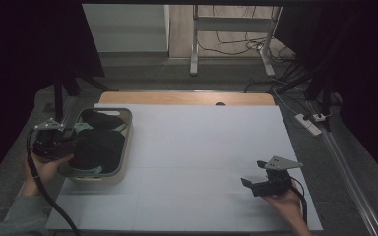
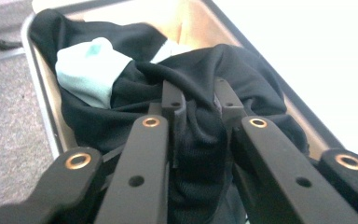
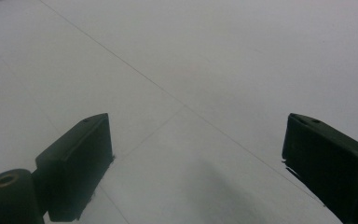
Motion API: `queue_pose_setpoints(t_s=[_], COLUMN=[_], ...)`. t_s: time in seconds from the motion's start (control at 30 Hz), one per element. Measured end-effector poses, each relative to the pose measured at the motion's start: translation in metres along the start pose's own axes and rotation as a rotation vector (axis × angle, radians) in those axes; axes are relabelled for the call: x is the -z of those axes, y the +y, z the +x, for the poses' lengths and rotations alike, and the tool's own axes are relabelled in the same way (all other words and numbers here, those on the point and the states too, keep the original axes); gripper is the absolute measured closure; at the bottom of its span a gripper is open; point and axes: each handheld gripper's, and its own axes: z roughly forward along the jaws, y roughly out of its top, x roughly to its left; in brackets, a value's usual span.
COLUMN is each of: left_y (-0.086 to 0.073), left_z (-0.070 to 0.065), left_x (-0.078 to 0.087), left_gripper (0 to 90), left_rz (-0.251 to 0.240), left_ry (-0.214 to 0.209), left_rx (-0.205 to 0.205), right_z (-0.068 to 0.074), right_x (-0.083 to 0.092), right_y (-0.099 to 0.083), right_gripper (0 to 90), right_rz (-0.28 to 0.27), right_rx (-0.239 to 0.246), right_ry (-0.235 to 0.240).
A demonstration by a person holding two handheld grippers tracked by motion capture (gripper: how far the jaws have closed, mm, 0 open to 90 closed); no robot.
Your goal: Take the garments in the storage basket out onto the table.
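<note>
Black left gripper (image 2: 199, 100) jaws pinch a fold of crumpled black fabric garment (image 2: 205, 84) inside the grey plastic basket (image 1: 126, 142); right gripper (image 1: 256, 186), spread wide, rests well right of that basket, empty.

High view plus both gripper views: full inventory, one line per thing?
Basket: one, beige with grey rim, left part of the table.
Black garment: one, black with mint-green cuffs, bunched in the basket.
Table: one, white top.
Power strip: one, white, floor at right.
Metal frame: one, grey, floor behind the table.
Left gripper: one, black, shut on the black garment.
Right gripper: one, black, open over bare table.
</note>
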Motion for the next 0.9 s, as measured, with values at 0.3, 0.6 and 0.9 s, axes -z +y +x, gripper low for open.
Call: queue_pose_setpoints(t_s=[0.3,0.6,0.9], left_y=[0.006,0.014,0.019], left_z=[0.001,0.002,-0.004], left_x=[0.011,0.023,0.028], left_gripper=[79.3,79.3,79.3], left_rz=[-0.094,-0.2,-0.27], left_ry=[-0.01,-0.02,-0.026], left_rx=[0.029,0.059,0.063], right_z=[0.0,0.0,0.0], right_x=[0.0,-0.001,-0.001], right_y=[0.0,0.0,0.0], right_gripper=[7.5,7.5,7.5], right_rz=[0.004,0.006,0.012], right_rx=[0.002,0.001,0.002], right_ry=[-0.002,-0.001,0.0])
